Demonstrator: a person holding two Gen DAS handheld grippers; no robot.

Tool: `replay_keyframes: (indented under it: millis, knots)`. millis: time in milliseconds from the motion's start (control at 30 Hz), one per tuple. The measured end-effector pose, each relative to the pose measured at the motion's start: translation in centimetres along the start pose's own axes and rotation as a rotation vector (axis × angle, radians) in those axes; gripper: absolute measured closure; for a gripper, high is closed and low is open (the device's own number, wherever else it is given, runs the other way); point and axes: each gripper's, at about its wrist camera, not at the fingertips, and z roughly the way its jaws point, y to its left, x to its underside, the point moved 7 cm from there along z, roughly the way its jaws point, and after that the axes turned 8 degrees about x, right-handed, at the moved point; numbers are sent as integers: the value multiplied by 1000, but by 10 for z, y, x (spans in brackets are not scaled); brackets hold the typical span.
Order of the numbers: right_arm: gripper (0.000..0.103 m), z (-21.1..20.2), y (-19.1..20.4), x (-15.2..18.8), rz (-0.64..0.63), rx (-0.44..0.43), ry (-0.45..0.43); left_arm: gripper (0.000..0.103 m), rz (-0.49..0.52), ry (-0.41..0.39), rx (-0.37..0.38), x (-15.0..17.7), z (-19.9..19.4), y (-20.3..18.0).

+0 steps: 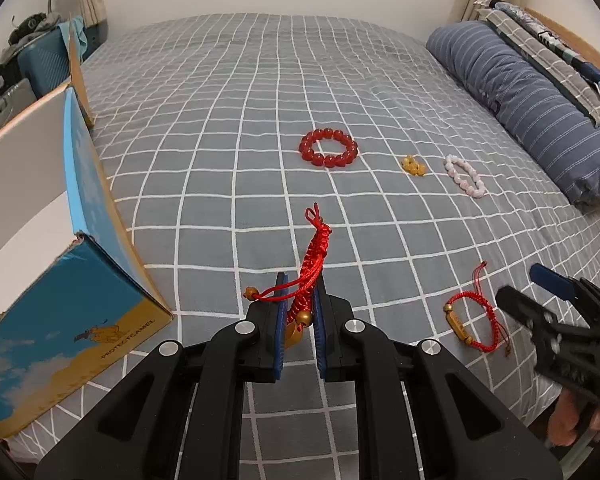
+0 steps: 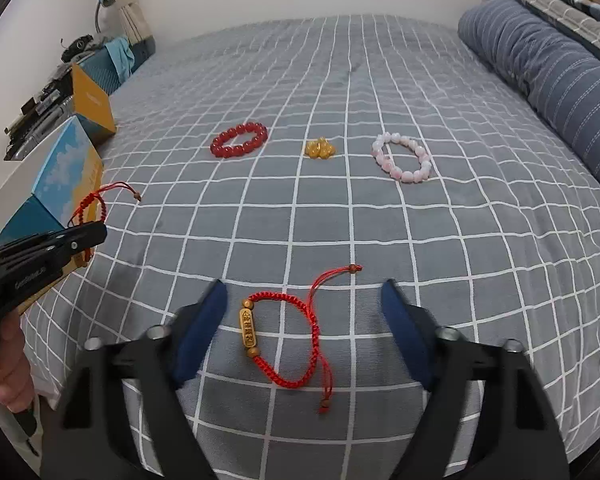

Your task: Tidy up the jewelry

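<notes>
My left gripper [image 1: 299, 280] is shut on a red braided cord bracelet [image 1: 314, 256] with gold beads, held above the bed beside the open blue and yellow box [image 1: 80, 320]. My right gripper [image 2: 304, 292] is open, its blue pads on either side of a second red cord bracelet with a gold bar charm [image 2: 284, 336] lying on the bed. That bracelet also shows in the left wrist view [image 1: 472, 320]. Farther off lie a red bead bracelet [image 2: 240, 139], a small amber bead piece [image 2: 320, 148] and a pink bead bracelet [image 2: 404, 158].
The bed has a grey checked sheet [image 2: 340, 80]. A blue striped pillow [image 2: 552, 64] lies along the right edge. The box's open flap [image 1: 78, 68] stands at the left. A suitcase and clutter [image 1: 28, 52] sit beyond the bed at the left.
</notes>
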Motion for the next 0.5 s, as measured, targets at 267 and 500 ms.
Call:
replay_keyframes:
  millis: [267, 500]
  knots:
    - [27, 23, 20, 19, -60, 0, 68, 92, -4, 15, 5, 6, 6, 0]
    - [55, 43, 23, 32, -88, 27, 130, 92, -10, 18, 3, 8, 6, 2]
